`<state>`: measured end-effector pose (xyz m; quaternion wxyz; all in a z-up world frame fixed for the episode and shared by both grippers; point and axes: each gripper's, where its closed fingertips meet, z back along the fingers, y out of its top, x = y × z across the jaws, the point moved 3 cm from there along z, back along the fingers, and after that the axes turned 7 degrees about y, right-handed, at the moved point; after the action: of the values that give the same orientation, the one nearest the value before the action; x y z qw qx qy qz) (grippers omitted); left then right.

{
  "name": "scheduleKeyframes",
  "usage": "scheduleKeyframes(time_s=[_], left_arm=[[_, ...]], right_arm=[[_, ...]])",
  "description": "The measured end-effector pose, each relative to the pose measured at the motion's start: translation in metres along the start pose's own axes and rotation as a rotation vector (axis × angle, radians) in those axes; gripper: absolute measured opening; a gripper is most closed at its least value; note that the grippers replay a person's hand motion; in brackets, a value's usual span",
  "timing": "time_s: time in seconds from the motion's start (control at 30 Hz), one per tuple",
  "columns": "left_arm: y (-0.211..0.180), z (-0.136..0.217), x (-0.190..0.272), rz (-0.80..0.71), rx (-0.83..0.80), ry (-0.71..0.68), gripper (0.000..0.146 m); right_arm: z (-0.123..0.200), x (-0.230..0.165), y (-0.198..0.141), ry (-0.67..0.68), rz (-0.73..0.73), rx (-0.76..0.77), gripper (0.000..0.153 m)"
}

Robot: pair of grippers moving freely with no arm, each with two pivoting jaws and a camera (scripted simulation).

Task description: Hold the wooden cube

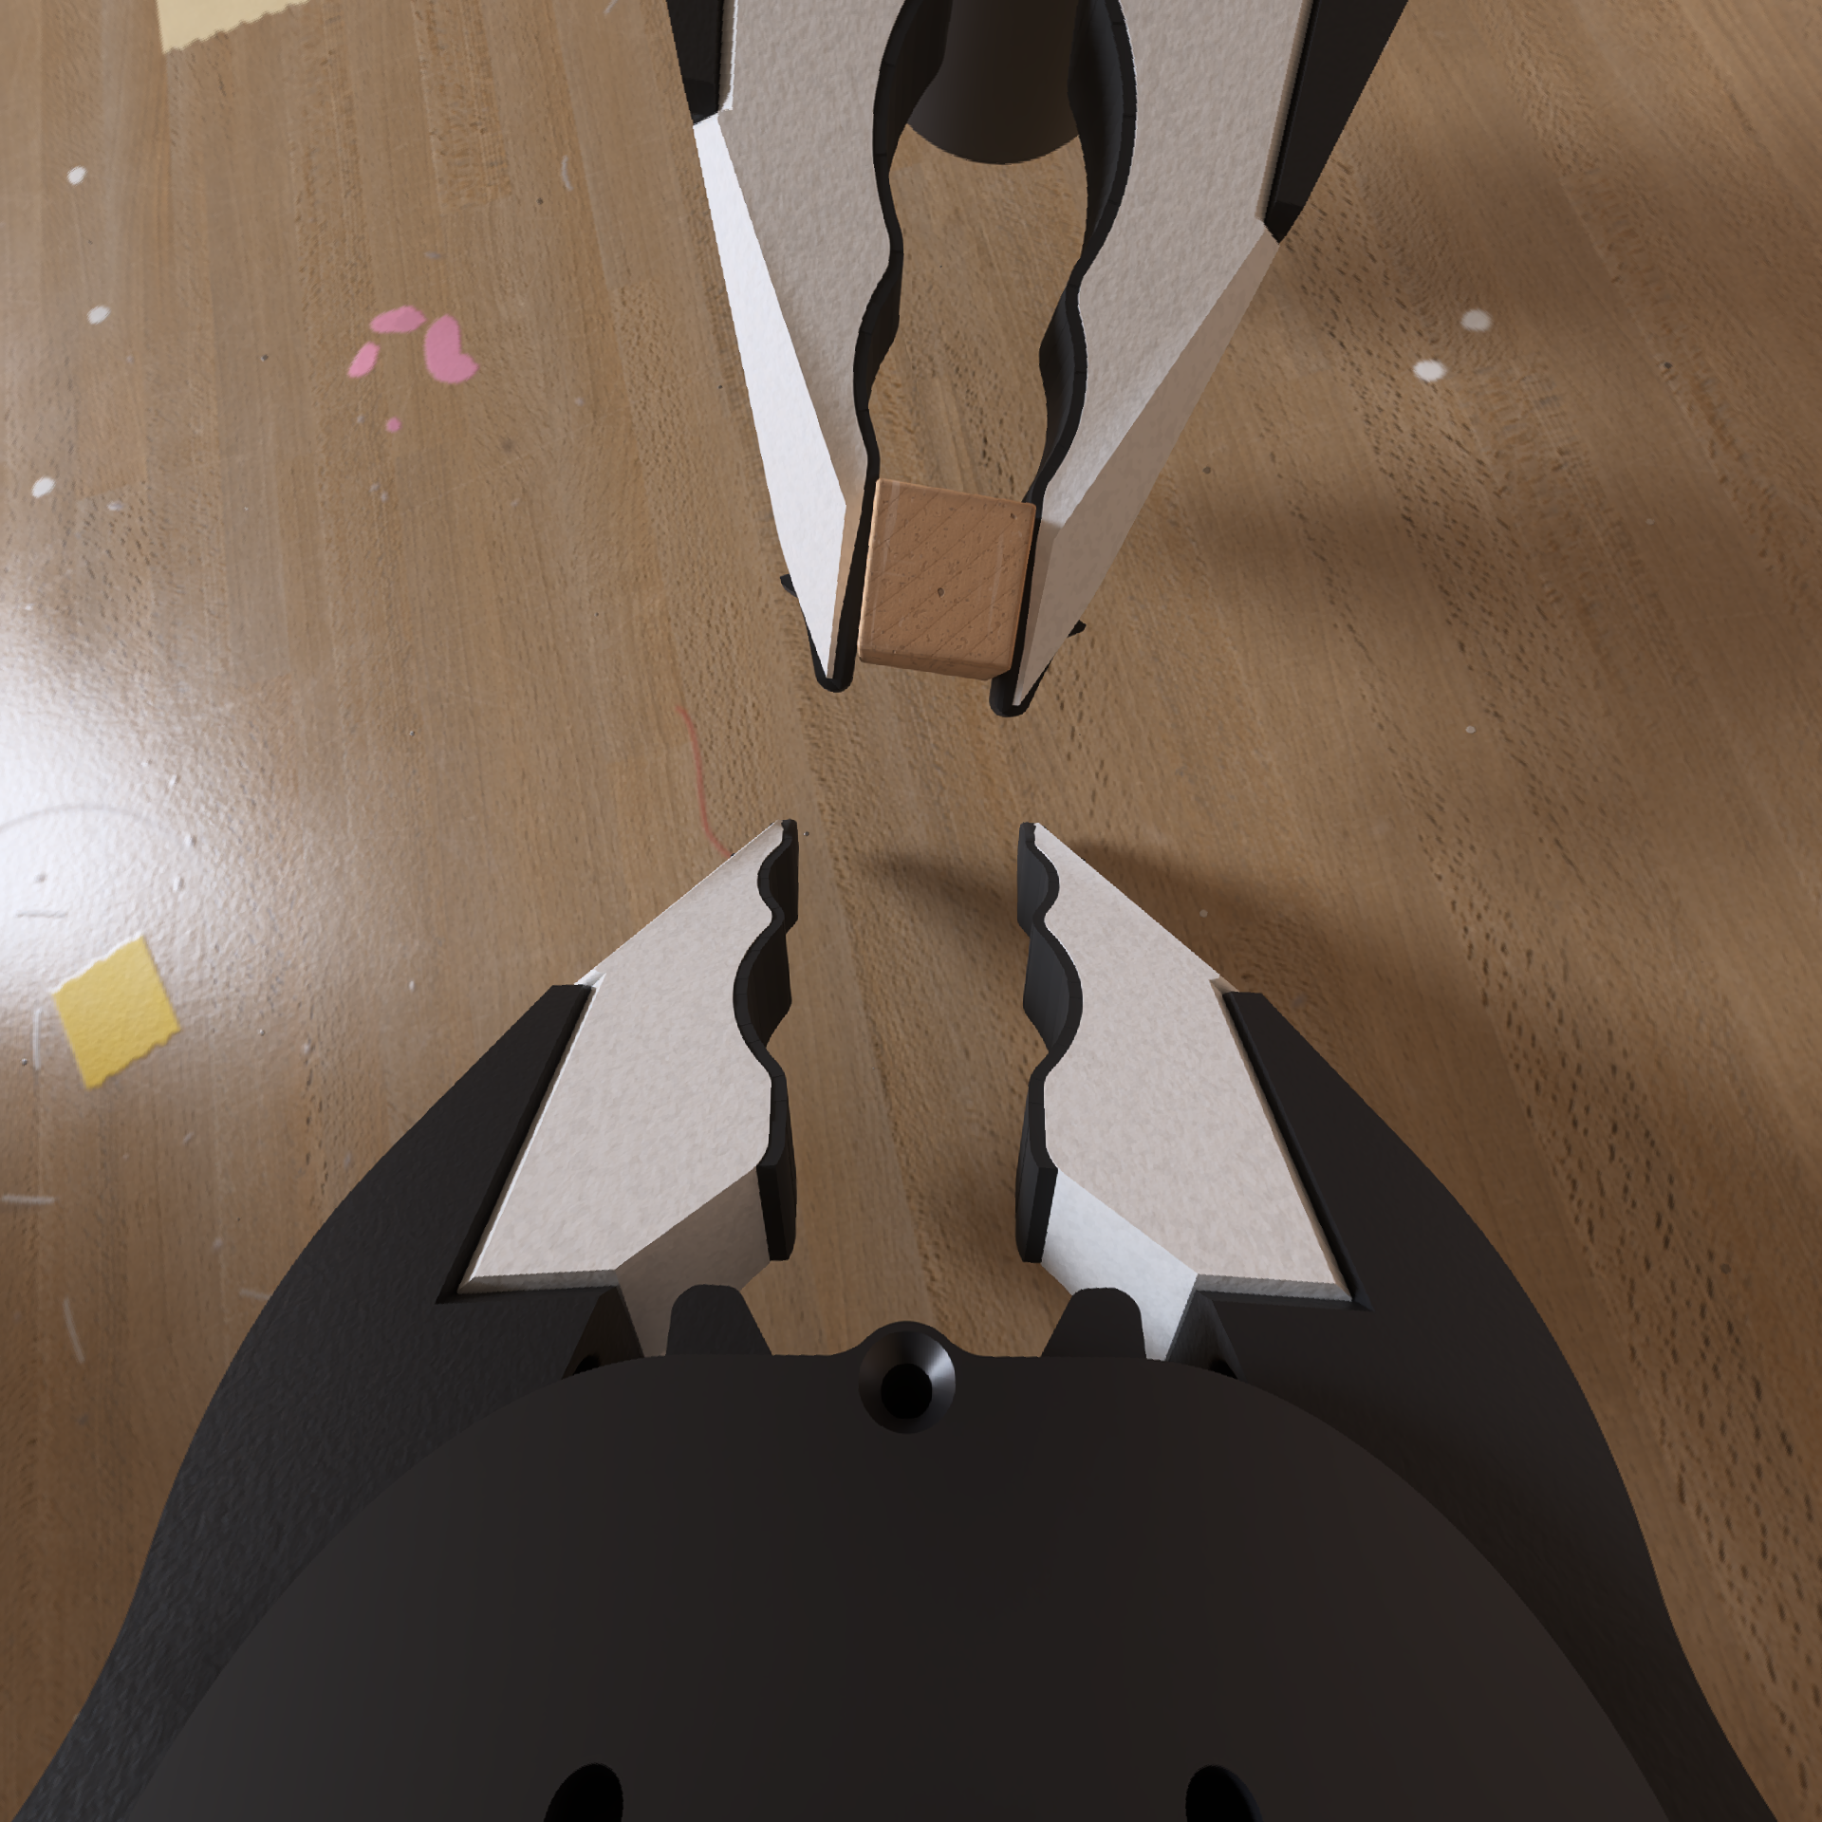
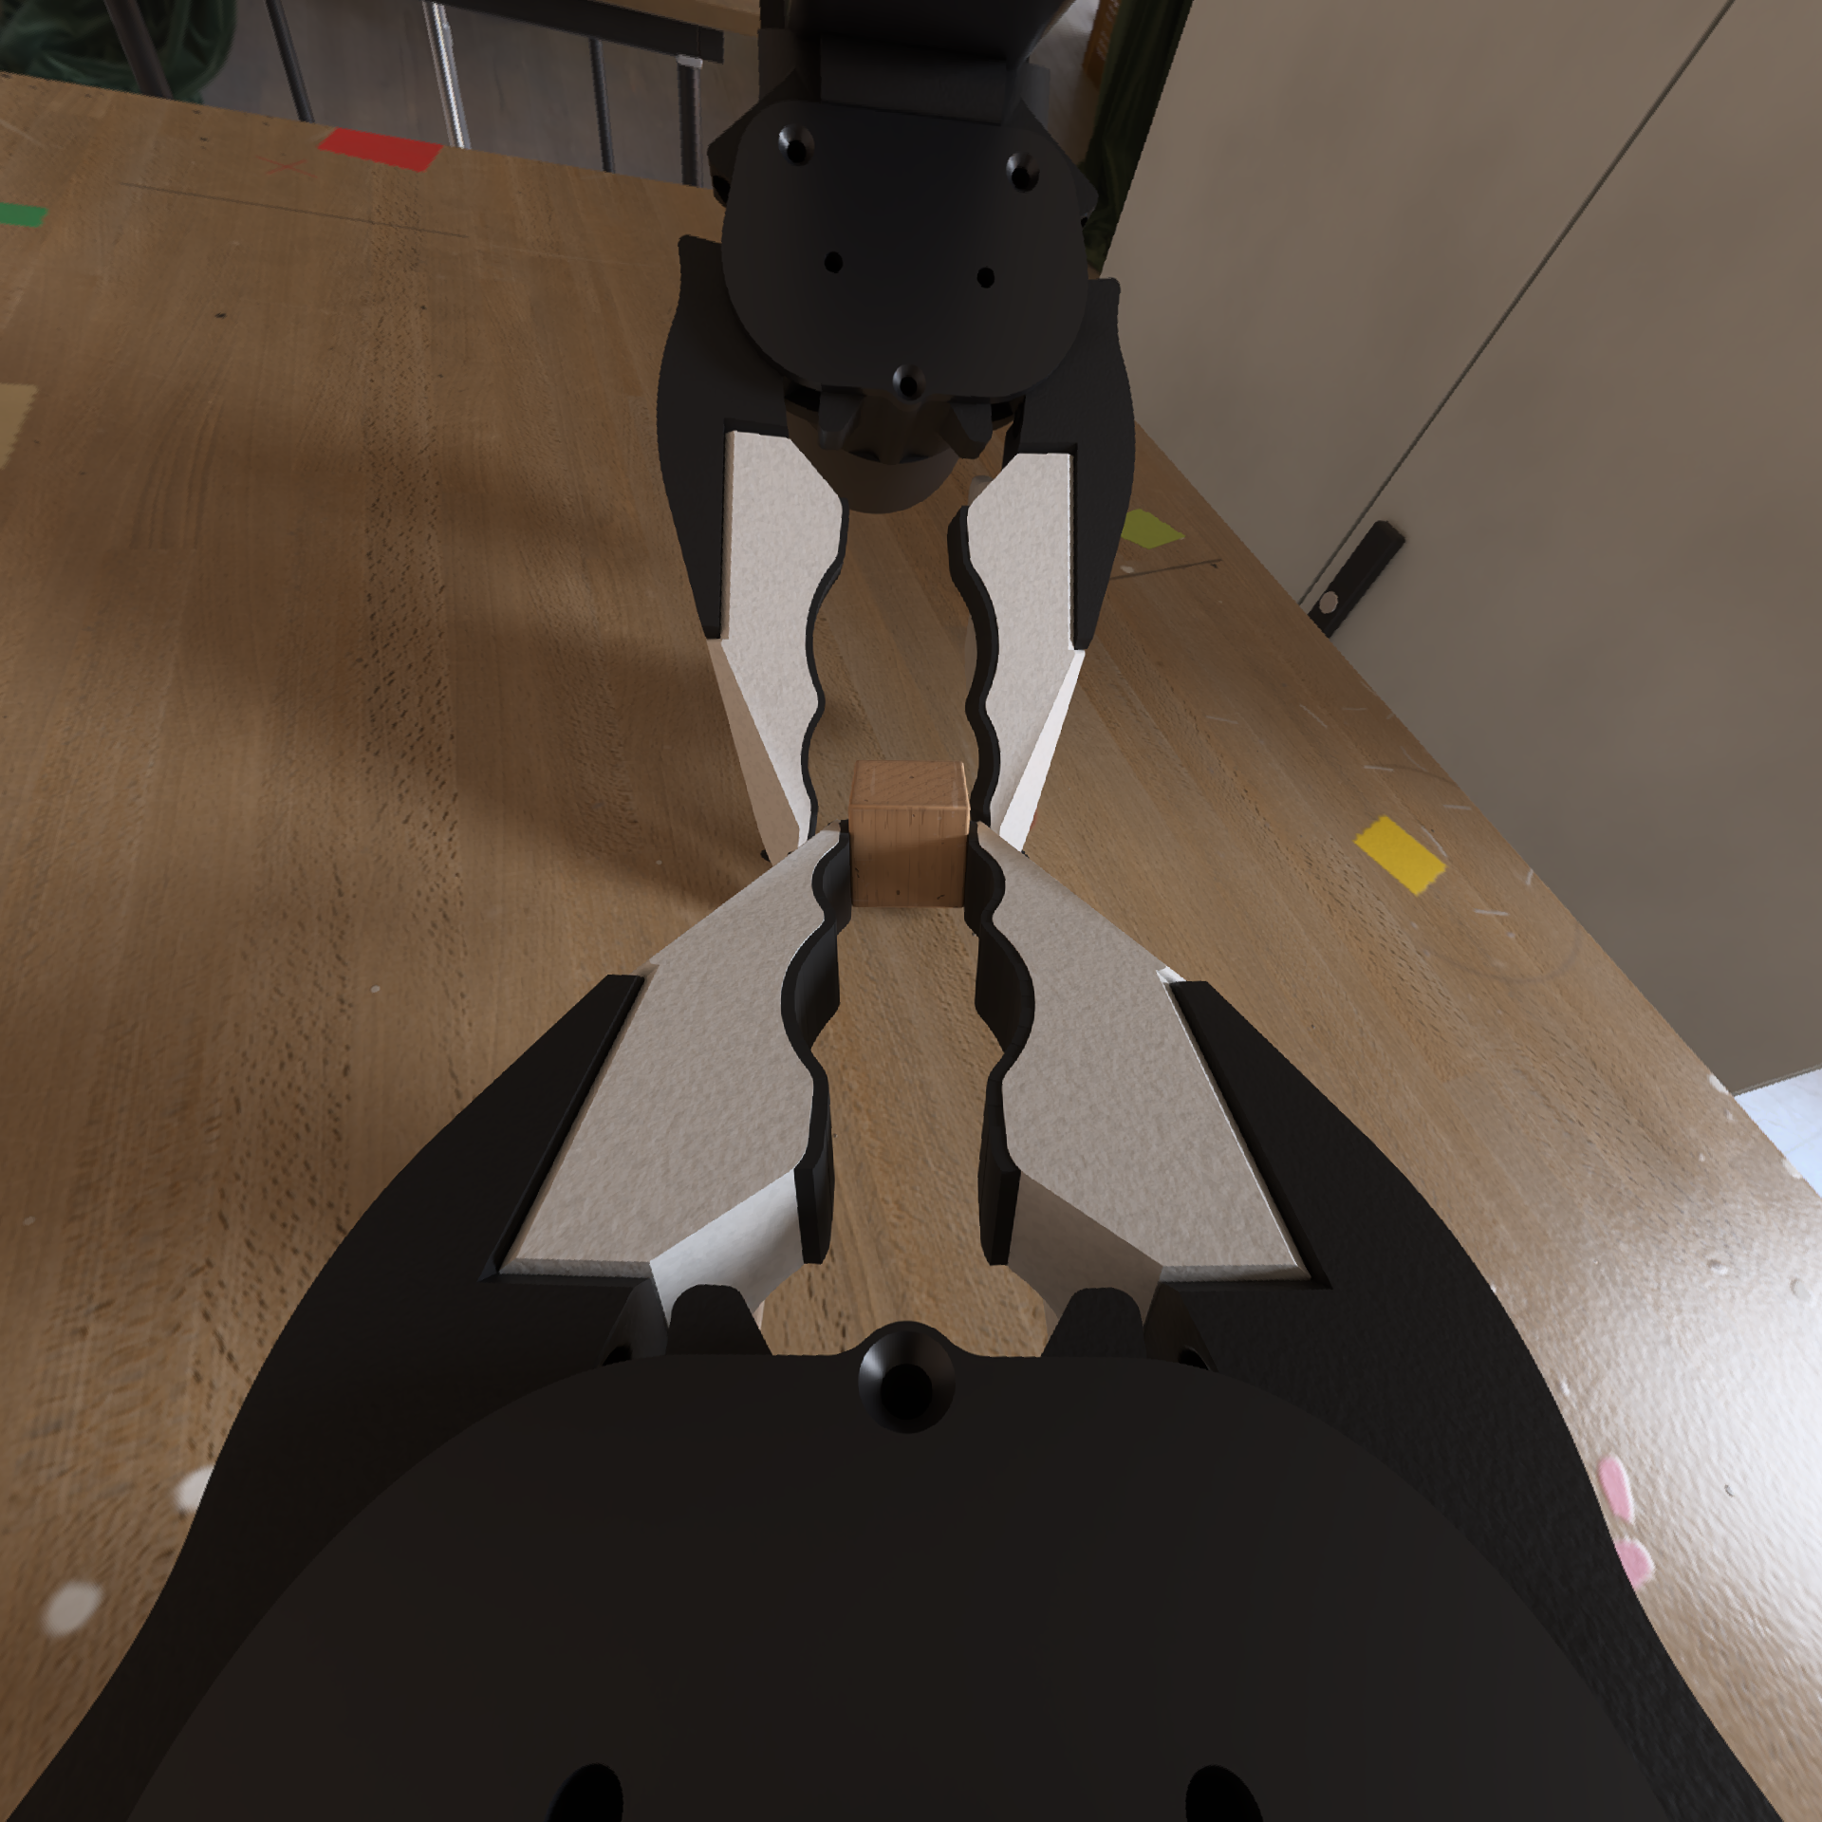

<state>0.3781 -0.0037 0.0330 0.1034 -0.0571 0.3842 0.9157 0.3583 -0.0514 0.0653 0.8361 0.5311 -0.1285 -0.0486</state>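
The right gripper (image 2: 908, 868) pinches the wooden cube (image 2: 908, 833) between its fingertips, clear above the wooden table (image 2: 296, 690). Facing it tip to tip, the left gripper (image 1: 907, 838) holds its jaws spread and empty, just short of the cube (image 1: 945, 580). The grip sits only at the very tips; a nudge from the advancing left fingers could, by the look of it, twist the cube free and drop it.

Left claw (image 1: 907, 828) gaping, bare tabletop (image 1: 394, 690) around; right claw (image 1: 922, 695) with cube (image 1: 942, 582) blocks ahead.
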Motion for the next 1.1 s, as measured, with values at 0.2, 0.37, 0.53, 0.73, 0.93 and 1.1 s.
scheduleKeyframes(time_s=[0.2, 0.37, 0.53, 0.73, 0.93, 1.1], left_arm=[[0.0, 0.0, 0.001, -0.004, -0.003, -0.004, 0.044], [0.006, -0.005, 0.003, -0.005, 0.011, 0.0, 0.044], [0.011, -0.01, 0.005, 0.002, 0.014, -0.002, 0.044], [0.011, -0.009, 0.006, 0.001, 0.022, 0.002, 0.044], [0.012, -0.01, 0.006, 0.003, 0.034, 0.002, 0.046], [0.012, -0.011, 0.005, 0.022, 0.022, 0.014, 0.045]], right_arm=[[0.0, 0.0, 0.0, -0.009, -0.004, 0.0, 0.021], [-0.001, 0.003, -0.002, 0.006, -0.064, -0.013, 0.021], [-0.001, 0.002, -0.002, -0.011, -0.066, -0.031, 0.021], [-0.001, 0.007, -0.001, 0.055, -0.209, -0.038, 0.021], [0.003, 0.01, -0.004, 0.133, -0.303, 0.066, 0.021], [0.004, 0.006, -0.004, -0.015, -0.187, -0.034, 0.021]])
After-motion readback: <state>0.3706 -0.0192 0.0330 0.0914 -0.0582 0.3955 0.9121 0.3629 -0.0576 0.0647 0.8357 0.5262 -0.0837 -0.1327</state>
